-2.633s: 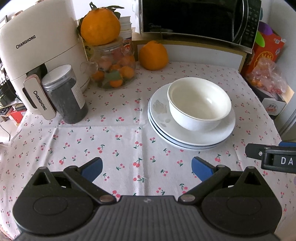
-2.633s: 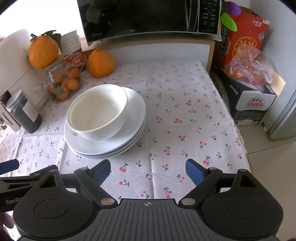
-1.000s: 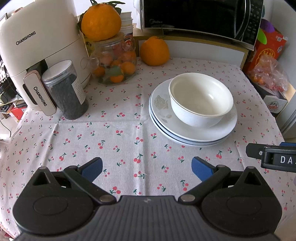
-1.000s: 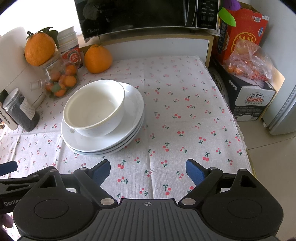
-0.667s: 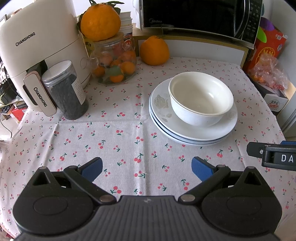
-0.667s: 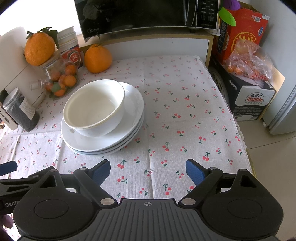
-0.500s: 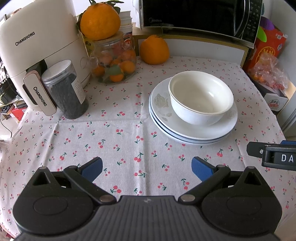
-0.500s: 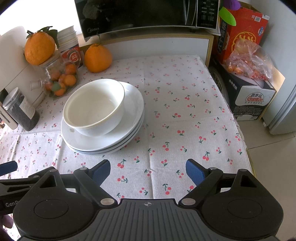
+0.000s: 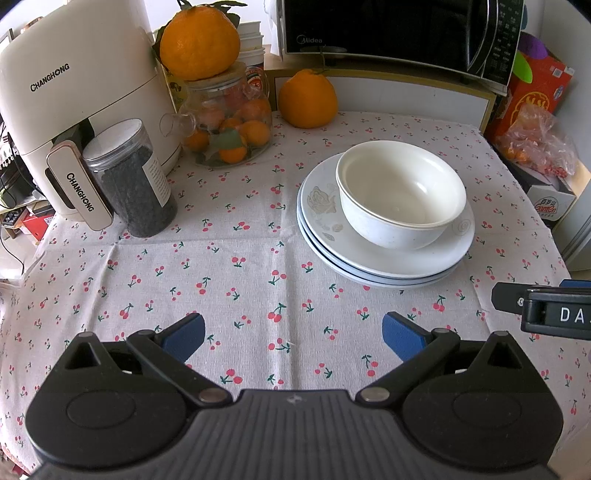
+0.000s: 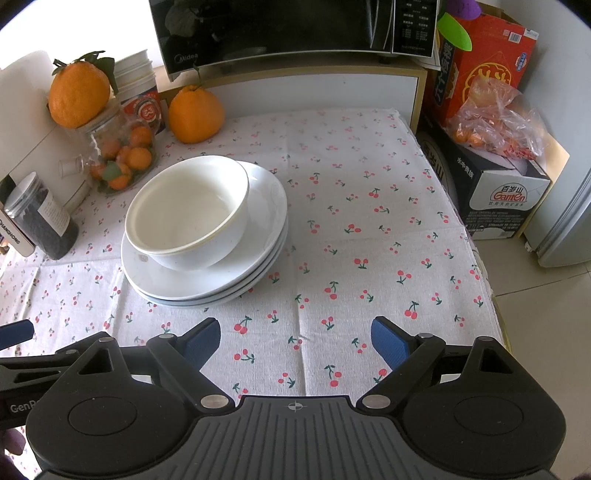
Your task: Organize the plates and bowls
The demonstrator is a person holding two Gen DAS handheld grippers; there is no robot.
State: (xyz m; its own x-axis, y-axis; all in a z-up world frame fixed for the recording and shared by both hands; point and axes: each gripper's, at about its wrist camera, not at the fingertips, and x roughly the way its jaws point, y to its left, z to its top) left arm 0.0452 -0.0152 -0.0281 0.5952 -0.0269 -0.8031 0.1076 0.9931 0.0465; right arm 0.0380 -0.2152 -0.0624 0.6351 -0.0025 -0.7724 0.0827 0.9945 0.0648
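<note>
While the bowl [image 9: 400, 195] sits on the stack of plates [image 9: 384, 254] at about one o'clock on the tabletop [image 9: 240, 258], nothing is gripped. The left gripper [image 9: 293, 332] and right gripper [image 10: 295, 338] both hover near the front edge, fingers wide apart and empty. If anything needs tidying, nudge the bowl to the plates' centre — pinch its rim gently, lifting straight up. The jar of oranges [image 9: 225, 122] stands at eleven o'clock, well apart.

One white ceramic bowl [image 9: 400, 194], a stack of three white plates [image 9: 384, 258], two big oranges [image 9: 308, 98], one glass jar of small oranges [image 9: 225, 122] at ten o'clock, one dark-filled plastic canister [image 9: 129, 177], one black microwave [image 9: 399, 33], one white air fryer [image 9: 70, 96].
</note>
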